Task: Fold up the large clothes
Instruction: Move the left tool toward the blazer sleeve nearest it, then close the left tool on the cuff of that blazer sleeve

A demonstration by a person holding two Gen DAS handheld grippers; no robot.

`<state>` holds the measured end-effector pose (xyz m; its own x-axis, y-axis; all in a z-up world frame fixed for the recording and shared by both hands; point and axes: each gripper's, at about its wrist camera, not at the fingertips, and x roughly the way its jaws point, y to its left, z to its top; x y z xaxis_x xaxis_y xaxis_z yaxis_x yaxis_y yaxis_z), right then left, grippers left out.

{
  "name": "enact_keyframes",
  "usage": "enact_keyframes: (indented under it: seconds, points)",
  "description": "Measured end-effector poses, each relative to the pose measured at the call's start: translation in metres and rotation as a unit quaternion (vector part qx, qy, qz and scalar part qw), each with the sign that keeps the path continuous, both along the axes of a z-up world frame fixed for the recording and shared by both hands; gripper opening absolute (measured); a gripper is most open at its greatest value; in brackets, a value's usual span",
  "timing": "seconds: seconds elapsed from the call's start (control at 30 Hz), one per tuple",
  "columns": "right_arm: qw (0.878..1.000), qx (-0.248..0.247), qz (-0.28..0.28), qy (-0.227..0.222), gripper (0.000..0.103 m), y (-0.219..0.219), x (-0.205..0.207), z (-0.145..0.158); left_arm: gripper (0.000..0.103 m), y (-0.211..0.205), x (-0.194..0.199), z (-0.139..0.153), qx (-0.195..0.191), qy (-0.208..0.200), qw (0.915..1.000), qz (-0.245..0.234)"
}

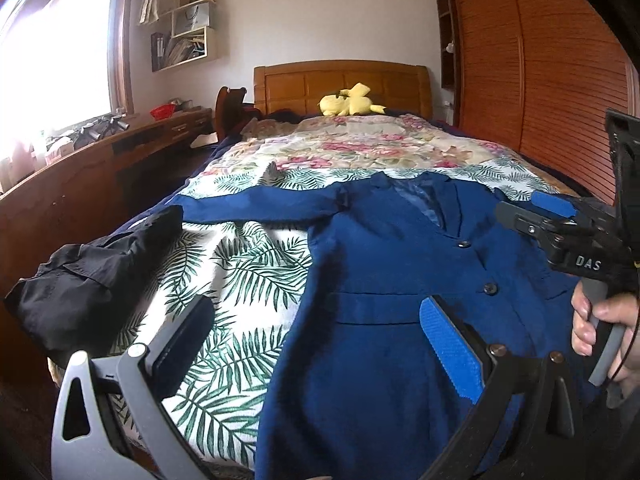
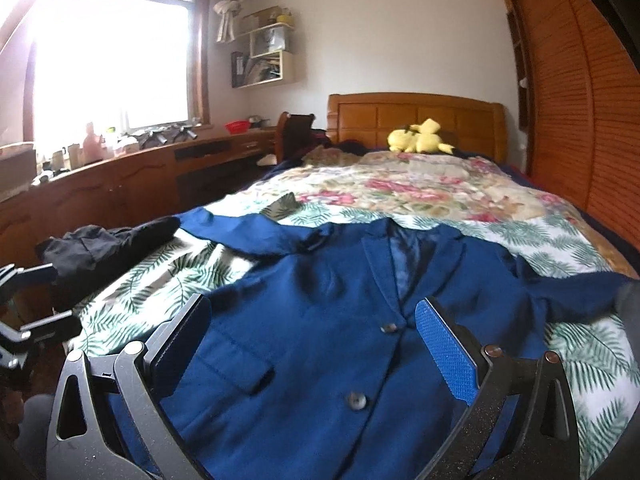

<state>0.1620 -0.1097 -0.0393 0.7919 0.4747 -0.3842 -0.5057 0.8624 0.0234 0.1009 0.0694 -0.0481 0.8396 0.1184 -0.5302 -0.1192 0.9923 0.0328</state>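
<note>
Lying face up on the bed (image 2: 580, 248), the blue jacket (image 2: 320, 320) is running its long axis from hem nearest the cameras to collar toward the headboard (image 2: 416, 120), lapels pointing away and both front buttons fastened. One sleeve is stretching out sideways toward the black garment (image 1: 92, 276) at the bed's window side; the other is trailing off toward the wardrobe side. Left tongs (image 1: 316, 344) are hovering wide apart over the jacket's window-side edge, holding nothing; right tongs (image 2: 312, 352) are likewise spread wide over the chest, empty. Judging the step as the first fold: each sleeve probably wants pinching near the cuff and carrying across the chest, keeping the cloth flat so the lapels are not creasing. A yellow plush toy (image 1: 352, 100) is sitting by the headboard, well apart.
</note>
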Motion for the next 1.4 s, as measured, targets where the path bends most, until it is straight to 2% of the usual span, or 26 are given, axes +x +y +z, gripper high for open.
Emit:
enact_keyframes:
  seconds: [0.2, 0.37, 0.53, 0.7, 0.93, 1.1, 1.23, 1.4]
  points:
    - [1.000, -0.010, 0.014, 0.001, 0.103, 0.019, 0.030, -0.008, 0.103, 0.014, 0.022, -0.006, -0.004, 0.002, 1.0000, 0.003]
    - [1.000, -0.013, 0.008, 0.005, 0.103, 0.028, 0.059, -0.022, 0.103, 0.040, 0.056, -0.016, -0.030, 0.036, 0.9988, -0.013]
    - [1.000, -0.027, 0.001, 0.012, 0.103, 0.028, 0.082, -0.030, 0.103, 0.060, 0.093, -0.025, -0.033, 0.050, 0.9980, -0.020]
    - [0.999, -0.045, -0.005, 0.014, 0.103, 0.033, 0.098, -0.040, 0.103, 0.074, 0.132, -0.035, -0.026, 0.052, 0.9979, -0.029]
    - [0.997, -0.042, -0.002, 0.062, 0.103, 0.032, 0.121, -0.066, 0.103, 0.099, 0.187, -0.053, -0.022, 0.070, 0.9972, -0.019]
    - [0.997, -0.039, 0.000, 0.072, 0.103, 0.032, 0.123, -0.071, 0.103, 0.111, 0.225, -0.064, 0.007, 0.094, 0.9955, -0.014]
    - [0.996, -0.035, 0.001, 0.079, 0.103, 0.030, 0.125, -0.074, 0.103, 0.127, 0.250, -0.070, -0.020, 0.106, 0.9941, -0.014]
    - [0.996, -0.033, 0.002, 0.085, 0.103, 0.029, 0.126, -0.076, 0.102, 0.155, 0.273, -0.076, -0.079, 0.114, 0.9903, 0.005]
